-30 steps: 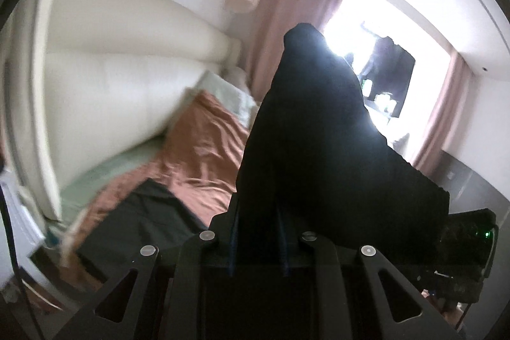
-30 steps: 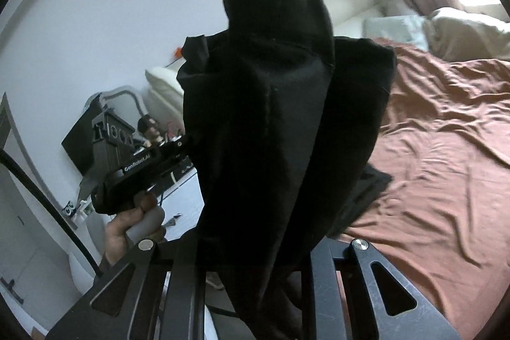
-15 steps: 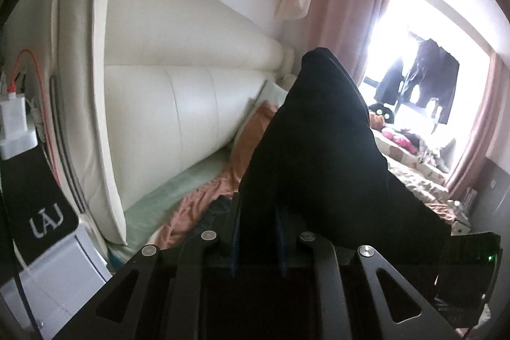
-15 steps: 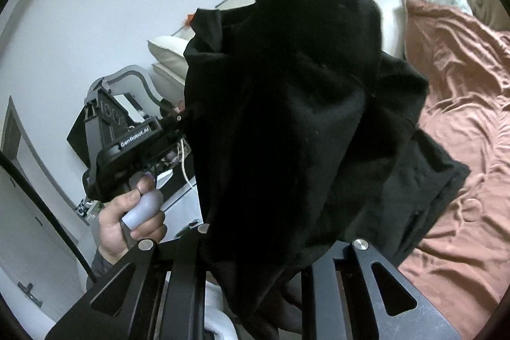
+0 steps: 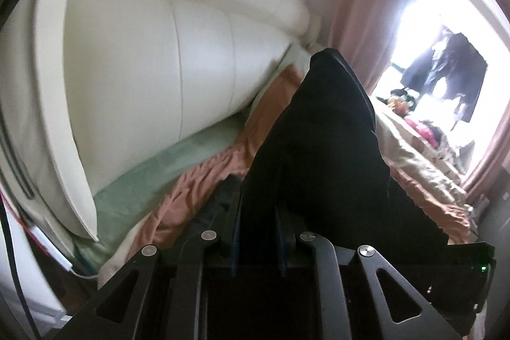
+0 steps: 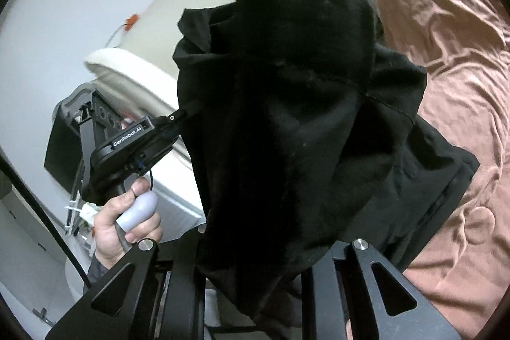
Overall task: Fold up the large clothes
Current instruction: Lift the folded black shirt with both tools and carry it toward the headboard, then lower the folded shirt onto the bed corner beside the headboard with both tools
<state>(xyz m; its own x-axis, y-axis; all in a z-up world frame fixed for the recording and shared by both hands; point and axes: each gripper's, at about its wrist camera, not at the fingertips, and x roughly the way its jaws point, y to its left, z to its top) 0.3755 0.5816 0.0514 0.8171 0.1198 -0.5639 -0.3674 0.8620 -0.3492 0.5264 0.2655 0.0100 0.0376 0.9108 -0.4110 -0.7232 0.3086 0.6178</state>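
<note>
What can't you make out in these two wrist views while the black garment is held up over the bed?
- Right gripper fingertips: right wrist view, buried in the black garment.
- Left gripper fingertips: left wrist view, covered by the same cloth; in the right wrist view its tips vanish into the fabric.
- Garment type and full shape: bunched, its lower part out of view.
- Items by the window: left wrist view, washed out by glare.

Daylight floods in from the window (image 5: 424, 31) at my left view's right edge, blown out to white glare. The black garment (image 6: 287, 117) reads as near-featureless shadow, and I see fisheye bending, dark corners and slight motion blur on the headboard (image 5: 159, 53).
</note>
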